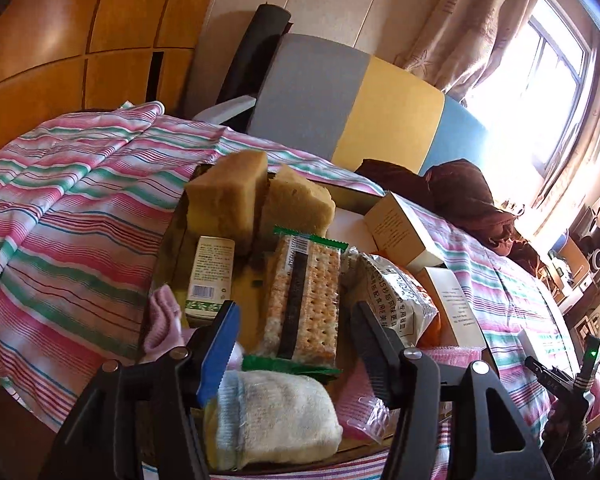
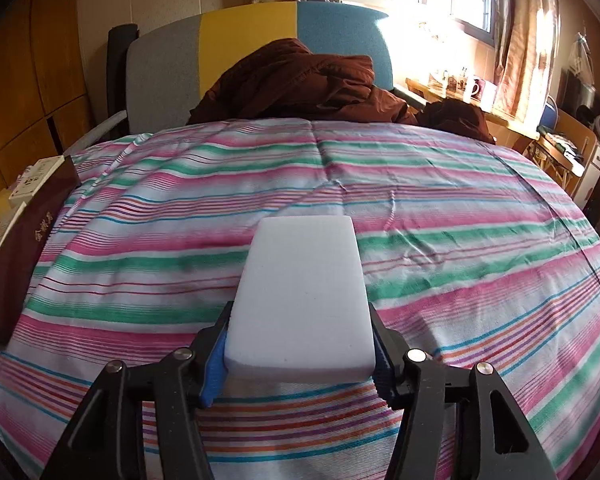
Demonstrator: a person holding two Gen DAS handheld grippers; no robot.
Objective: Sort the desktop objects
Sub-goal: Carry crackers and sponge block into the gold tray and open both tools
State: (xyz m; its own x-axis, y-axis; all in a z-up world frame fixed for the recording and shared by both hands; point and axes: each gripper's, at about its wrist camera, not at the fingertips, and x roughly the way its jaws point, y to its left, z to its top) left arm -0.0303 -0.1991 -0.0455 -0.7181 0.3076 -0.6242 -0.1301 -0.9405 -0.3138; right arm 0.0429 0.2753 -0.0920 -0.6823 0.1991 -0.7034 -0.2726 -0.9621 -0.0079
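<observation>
Over the striped bedspread (image 2: 420, 208), the left gripper (image 1: 296, 320) hangs wide open and empty above a cracker packet (image 1: 306, 300) lying lengthwise away from it, behind which stand two tan sponges (image 1: 228, 196). Rightward, the right gripper (image 2: 300, 344) clamps one white foam block (image 2: 302, 296), long axis pointing forward.
</observation>
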